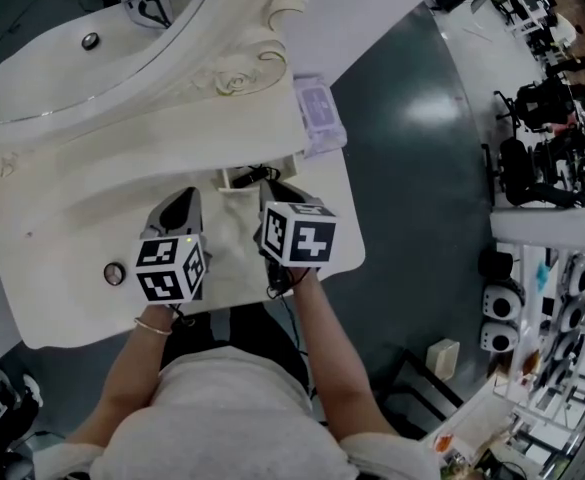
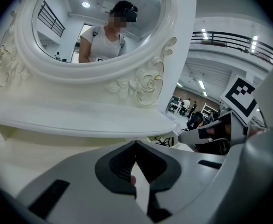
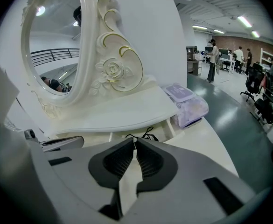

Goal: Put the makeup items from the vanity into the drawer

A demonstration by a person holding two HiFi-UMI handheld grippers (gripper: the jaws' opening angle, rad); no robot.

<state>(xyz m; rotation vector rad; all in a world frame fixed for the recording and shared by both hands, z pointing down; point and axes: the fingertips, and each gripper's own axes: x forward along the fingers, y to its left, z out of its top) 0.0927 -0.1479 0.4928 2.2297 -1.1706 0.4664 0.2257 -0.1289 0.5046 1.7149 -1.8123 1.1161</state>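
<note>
Nearest us, our left wrist wears a thin bracelet, and both hands hold their grippers side by side over the white vanity. The left gripper is clenched, its pads meeting at the tips. A small pinkish spot shows low between them, and we cannot tell what it is. The right gripper is closed too, with nothing between its pads. Both slant down toward the back of the tabletop.

Just ahead of the right gripper, a shallow drawer is open beneath the raised shelf, and a thin black wiry item lies inside it. At the shelf's right end, on the tabletop, sits a lilac soft pack with a flat lid, just beside the drawer.

Behind the shelf rises the oval mirror in its carved frame with gilt-edged roses. Farther off we see a dark teal floor and people standing among desks.
</note>
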